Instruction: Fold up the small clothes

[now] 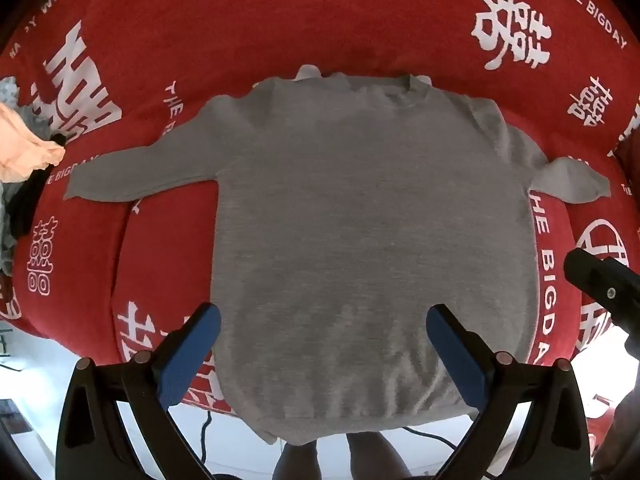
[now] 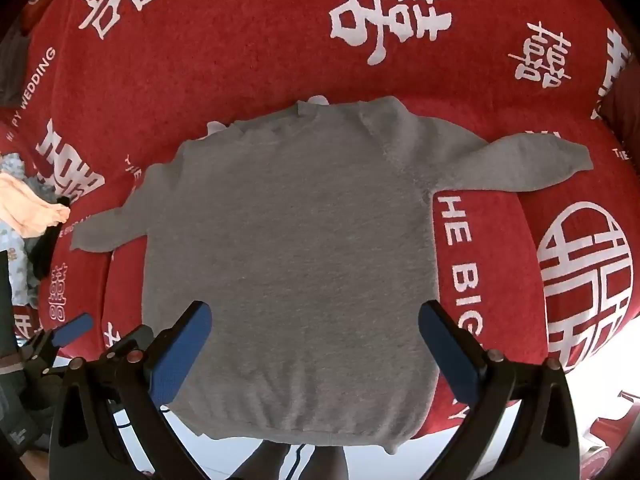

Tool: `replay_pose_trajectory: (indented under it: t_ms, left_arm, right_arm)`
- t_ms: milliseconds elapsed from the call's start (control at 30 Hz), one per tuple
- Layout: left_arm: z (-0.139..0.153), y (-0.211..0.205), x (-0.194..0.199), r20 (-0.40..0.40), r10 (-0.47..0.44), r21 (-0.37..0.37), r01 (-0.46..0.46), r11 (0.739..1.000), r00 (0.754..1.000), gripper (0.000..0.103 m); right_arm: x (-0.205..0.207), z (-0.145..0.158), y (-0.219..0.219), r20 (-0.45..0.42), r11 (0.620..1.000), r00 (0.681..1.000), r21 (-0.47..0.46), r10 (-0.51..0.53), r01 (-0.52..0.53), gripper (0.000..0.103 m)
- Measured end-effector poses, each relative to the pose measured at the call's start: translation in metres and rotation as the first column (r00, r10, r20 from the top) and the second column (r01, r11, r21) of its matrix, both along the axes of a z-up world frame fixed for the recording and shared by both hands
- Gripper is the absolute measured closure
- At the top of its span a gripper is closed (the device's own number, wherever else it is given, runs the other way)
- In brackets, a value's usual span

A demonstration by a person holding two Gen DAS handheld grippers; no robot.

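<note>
A: Logging the layout first. The grey sweater [image 1: 372, 240] lies flat, front down or up I cannot tell, spread on the red blanket [image 1: 248, 20] with white lettering. Collar far from me, hem [image 2: 304, 424] hanging slightly over the near edge. Both sleeves out to the sides; the right sleeve [image 2: 524, 164] looks bunched near its cuff, the left sleeve [image 1: 136, 176] lies straighter.

B: Fingers?

A: Left gripper [image 1: 322, 352]: fingers wide apart, nothing between them, above the hem area. Right gripper [image 2: 314, 350]: same, spread wide and empty, over the lower body of the sweater.

B: Handling estimate?

A: Judged as soft knit, light, limp, no stiffness. It should drape and sag from any single pinch point, and the fuzzy blanket will likely drag on it, so lifting beats sliding. Not fragile.

B: Where to grip?

A: My guess: pinch a sleeve at the cuff, or the shoulder seam and hem corner on one side, one gripper each. The ribbed hem gives a thicker edge to bite.

B: Anything nearby?

A: A pile of other clothes [image 1: 24, 148] at the left, well apart from the sweater.
</note>
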State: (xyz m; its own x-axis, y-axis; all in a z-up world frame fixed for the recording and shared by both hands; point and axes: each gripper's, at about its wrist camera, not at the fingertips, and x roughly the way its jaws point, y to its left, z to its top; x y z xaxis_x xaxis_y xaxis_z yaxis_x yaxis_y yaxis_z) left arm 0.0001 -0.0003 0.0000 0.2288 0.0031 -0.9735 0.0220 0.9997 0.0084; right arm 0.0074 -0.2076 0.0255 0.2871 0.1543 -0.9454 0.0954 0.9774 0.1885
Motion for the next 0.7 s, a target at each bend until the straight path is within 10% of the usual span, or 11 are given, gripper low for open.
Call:
replay_pose_trajectory:
  t_ms: [700]
  left_arm:
    - [-0.002, -0.017, -0.001, 0.020, -0.008, 0.020, 0.008, 1.000, 1.000, 0.000]
  right_arm:
    - [0.004, -0.004, -0.012, -0.002, 1.000, 1.000, 0.021, 0.009, -0.009, 0.000]
